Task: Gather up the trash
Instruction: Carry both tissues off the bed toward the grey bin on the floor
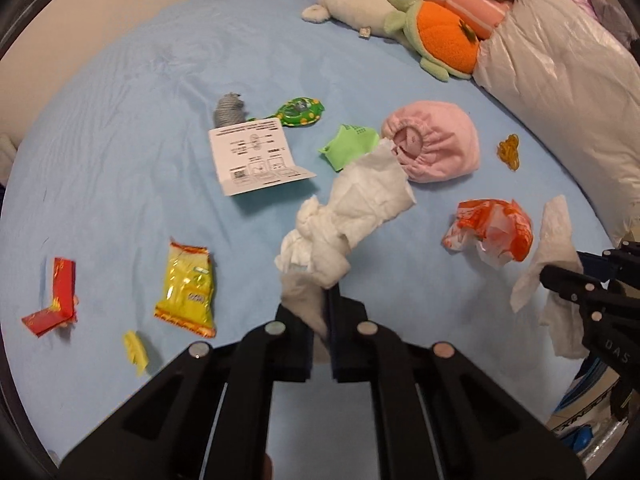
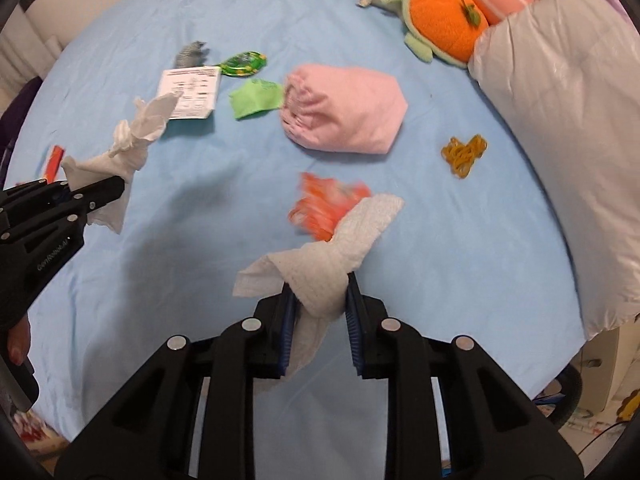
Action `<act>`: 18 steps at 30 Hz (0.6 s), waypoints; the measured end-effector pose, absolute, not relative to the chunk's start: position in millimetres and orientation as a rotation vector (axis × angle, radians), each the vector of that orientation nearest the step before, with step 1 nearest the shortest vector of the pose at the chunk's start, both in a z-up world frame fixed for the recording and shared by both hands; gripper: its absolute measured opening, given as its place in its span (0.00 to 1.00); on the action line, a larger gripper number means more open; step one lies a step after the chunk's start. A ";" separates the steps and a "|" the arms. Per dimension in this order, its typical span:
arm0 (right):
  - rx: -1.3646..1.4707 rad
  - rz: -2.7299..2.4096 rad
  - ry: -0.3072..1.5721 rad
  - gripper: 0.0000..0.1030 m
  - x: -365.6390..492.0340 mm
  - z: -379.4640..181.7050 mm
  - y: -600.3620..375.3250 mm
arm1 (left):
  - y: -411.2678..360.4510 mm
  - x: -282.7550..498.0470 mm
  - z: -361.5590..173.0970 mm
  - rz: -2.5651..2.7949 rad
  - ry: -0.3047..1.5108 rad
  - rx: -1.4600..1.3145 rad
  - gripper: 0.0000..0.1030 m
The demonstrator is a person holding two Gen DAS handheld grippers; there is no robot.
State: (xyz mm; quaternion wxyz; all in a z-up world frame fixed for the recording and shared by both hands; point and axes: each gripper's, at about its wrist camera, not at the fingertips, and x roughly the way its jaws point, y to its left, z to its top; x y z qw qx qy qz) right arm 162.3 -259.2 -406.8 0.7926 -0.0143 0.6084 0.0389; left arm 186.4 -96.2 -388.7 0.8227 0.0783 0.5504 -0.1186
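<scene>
My left gripper (image 1: 310, 300) is shut on a crumpled white tissue (image 1: 352, 216) and holds it above the blue bed; it shows in the right wrist view (image 2: 132, 132) too. My right gripper (image 2: 320, 284) is shut on a twisted white paper towel (image 2: 340, 248), also seen in the left wrist view (image 1: 552, 248). Loose trash lies on the sheet: an orange plastic wrapper (image 1: 496, 232), a yellow snack packet (image 1: 188, 292), a red wrapper (image 1: 56, 300), a small yellow scrap (image 1: 136, 348), a green paper (image 1: 348, 146) and a white leaflet (image 1: 256, 156).
A pink cloth bundle (image 1: 436, 144), a green foil toy (image 1: 300, 111), a grey yarn piece (image 1: 229, 110) and rubber bands (image 1: 509, 151) lie mid-bed. A turtle plush (image 1: 436, 36), a white plush (image 1: 352, 0) and a plastic-wrapped pillow (image 1: 560, 92) line the far right.
</scene>
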 end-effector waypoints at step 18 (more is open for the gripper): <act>-0.442 0.774 1.147 0.21 79.9 -267.4 -73.2 | 85.8 -8.6 -272.6 0.318 1.167 -0.233 0.06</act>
